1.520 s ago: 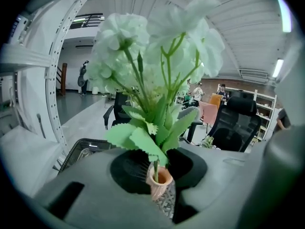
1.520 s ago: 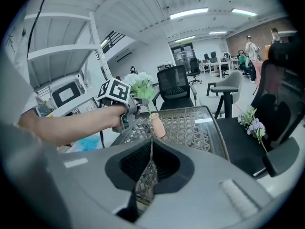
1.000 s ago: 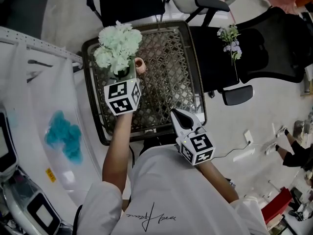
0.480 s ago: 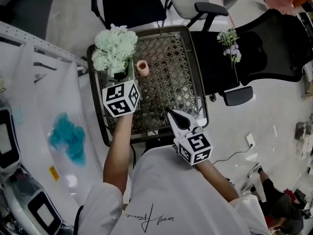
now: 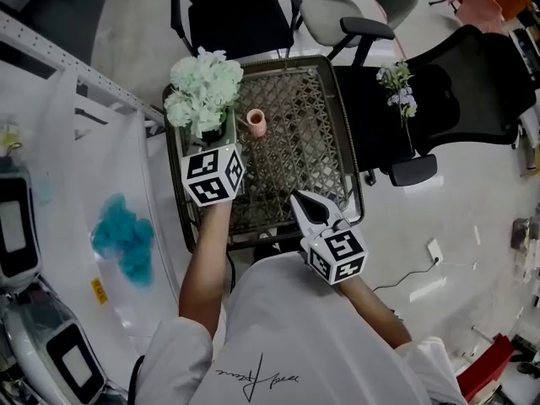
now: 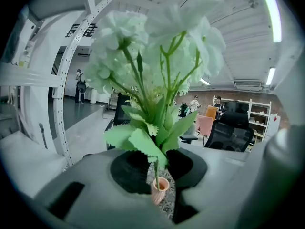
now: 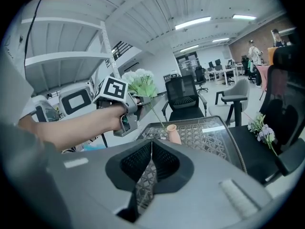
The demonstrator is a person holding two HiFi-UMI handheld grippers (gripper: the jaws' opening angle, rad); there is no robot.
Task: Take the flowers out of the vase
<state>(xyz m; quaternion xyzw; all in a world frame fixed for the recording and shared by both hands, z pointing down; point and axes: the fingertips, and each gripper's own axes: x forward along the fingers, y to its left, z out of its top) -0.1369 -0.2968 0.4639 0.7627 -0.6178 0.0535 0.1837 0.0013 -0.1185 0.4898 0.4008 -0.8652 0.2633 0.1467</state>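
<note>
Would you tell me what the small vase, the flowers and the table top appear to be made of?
The vase looks matte terracotta-pink, probably unglazed ceramic or plastic; no shine shows. The flowers seem artificial: fabric-like pale petals, flat uniform serrated leaves. The table top is a dark woven lattice, wicker-like, seemingly under glass, given reflections in the right gripper view.

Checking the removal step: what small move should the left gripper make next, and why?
Probably raise the left gripper a little: it is shut on the flowers, whose lower end appears right at the mouth of the vase, so lifting should clear it.
</note>
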